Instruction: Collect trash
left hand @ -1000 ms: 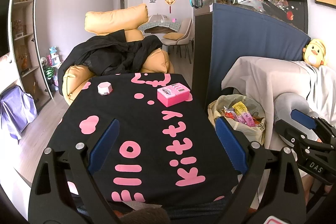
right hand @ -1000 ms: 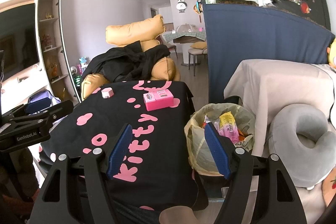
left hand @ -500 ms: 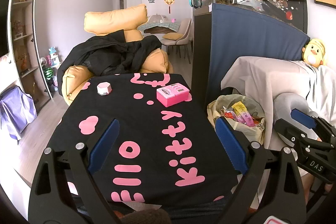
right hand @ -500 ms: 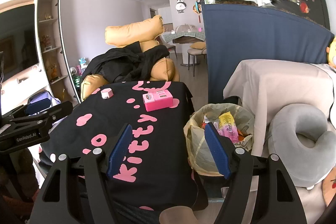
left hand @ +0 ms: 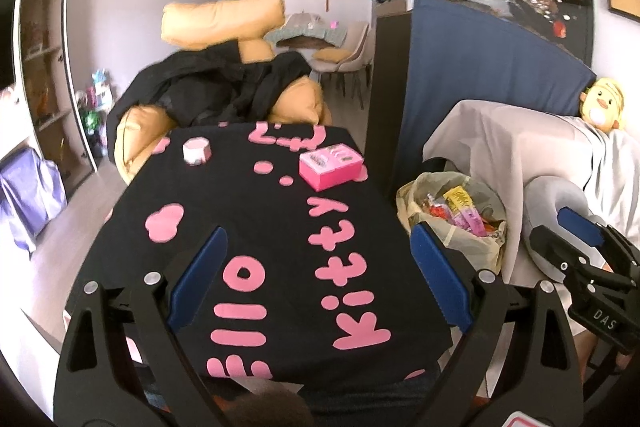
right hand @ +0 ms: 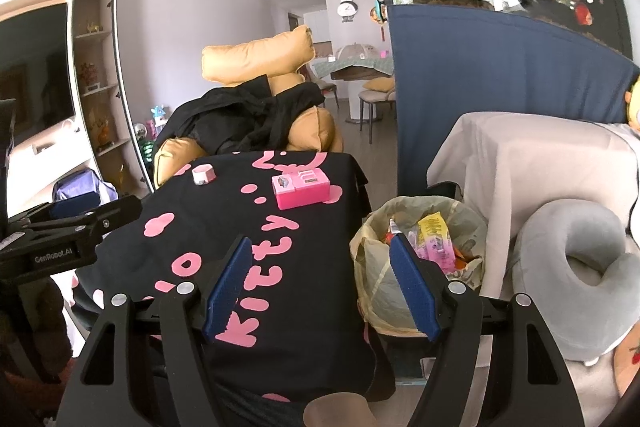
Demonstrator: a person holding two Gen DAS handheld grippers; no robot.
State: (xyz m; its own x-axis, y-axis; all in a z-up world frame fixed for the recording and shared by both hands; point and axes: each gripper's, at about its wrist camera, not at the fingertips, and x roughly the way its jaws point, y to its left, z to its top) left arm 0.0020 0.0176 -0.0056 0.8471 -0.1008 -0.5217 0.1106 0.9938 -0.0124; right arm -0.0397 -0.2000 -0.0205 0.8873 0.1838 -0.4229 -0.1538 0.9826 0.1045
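Left wrist view: my left gripper [left hand: 316, 275] hangs over the black cloth [left hand: 248, 227], fingers apart, empty. My right gripper [right hand: 320, 283] gapes too (nothing between), beside the full trash bag [right hand: 420, 247].

The left wrist view has tilted slightly, so the pink box [left hand: 330, 165] sits a little differently in frame

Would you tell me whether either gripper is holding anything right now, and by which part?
Nothing is held. The left gripper and the right gripper both stand open and empty above the black tablecloth.
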